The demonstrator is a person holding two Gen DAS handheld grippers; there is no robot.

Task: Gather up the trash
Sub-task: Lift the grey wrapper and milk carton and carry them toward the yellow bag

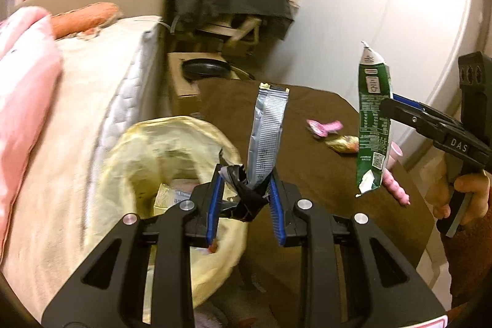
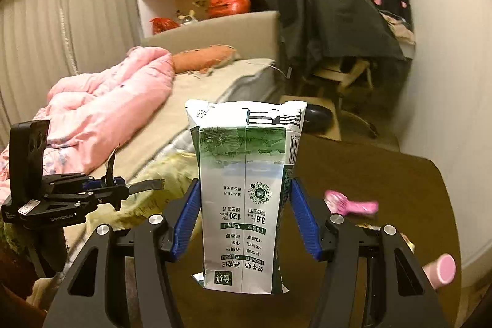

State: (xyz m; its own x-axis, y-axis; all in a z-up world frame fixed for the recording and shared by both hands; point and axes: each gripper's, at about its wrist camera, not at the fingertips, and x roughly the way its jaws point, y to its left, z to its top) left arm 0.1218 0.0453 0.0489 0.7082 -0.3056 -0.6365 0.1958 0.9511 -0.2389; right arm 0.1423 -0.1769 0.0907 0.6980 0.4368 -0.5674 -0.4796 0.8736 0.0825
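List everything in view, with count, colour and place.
milk pouch: one, green and white, held in the right claw
snack wrapper: one, silver and black, held in the left claw
bin bag: one, yellowish, beside the bed
table: one, brown
pink wrapper: one, on the table
gold wrapper: one, on the table
pink bottle: one, on the table
quilt: one, pink, on the bed
left claw: black, blue pads
right claw: black, blue pads

We count two grippers (image 1: 244, 189) (image 2: 244, 217), one green milk carton (image 2: 246, 199), one silver wrapper (image 1: 266, 140), one lined bin (image 1: 138, 149), three pink items (image 1: 326, 126) (image 1: 396, 189) (image 2: 441, 268) on the table (image 1: 307, 168), and one gold wrapper (image 1: 344, 143).
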